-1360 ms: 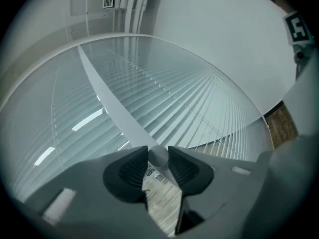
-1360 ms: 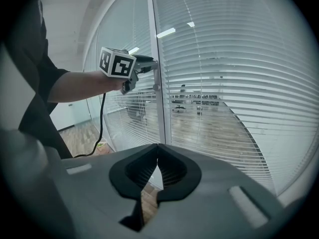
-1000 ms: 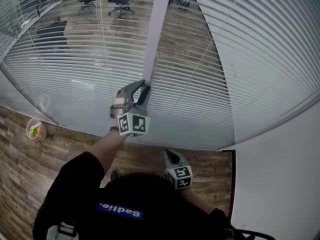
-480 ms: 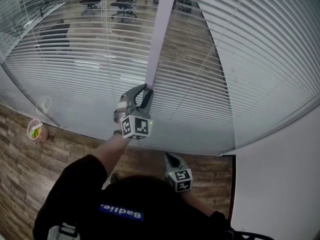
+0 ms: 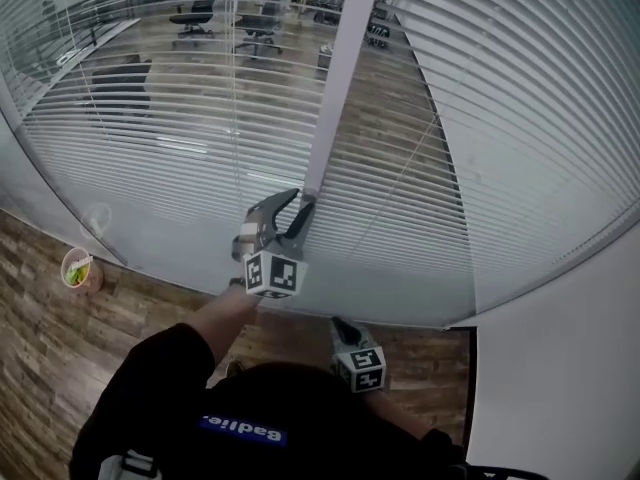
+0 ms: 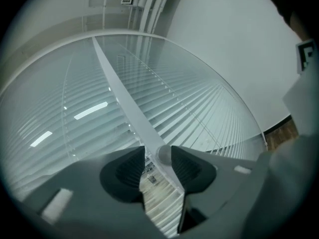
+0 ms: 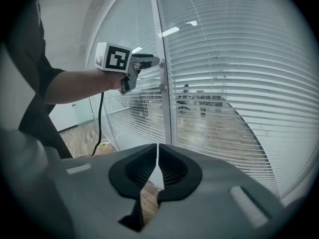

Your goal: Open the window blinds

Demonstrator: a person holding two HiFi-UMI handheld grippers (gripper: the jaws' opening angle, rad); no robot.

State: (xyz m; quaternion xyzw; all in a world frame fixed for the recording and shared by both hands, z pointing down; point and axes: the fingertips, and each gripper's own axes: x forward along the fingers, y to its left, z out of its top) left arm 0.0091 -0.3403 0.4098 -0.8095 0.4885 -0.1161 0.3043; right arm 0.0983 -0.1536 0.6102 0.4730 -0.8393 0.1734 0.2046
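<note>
office: slatted blinds point(image 5: 150, 138) on glass wall point(image 5: 160, 243), swivel chairs point(image 5: 257, 24) in room beyond, wood-plank floor point(image 5: 40, 268)

Brown wood-plank floor point(image 5: 40, 358) lies below the left gripper point(image 5: 300, 203). A small round tub point(image 5: 78, 268) with green contents stands on it, well to that gripper's left and lower. Ahead of the gripper, beyond the glass point(image 5: 170, 228), office chairs point(image 5: 195, 18) stand on similar planks.

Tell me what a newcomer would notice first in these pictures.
The white horizontal slatted blinds fill the glass wall ahead. At the pale vertical frame post, the grey left gripper has just been opening its jaws, a small round knob between them. The right gripper hangs shut, lower down.
</note>
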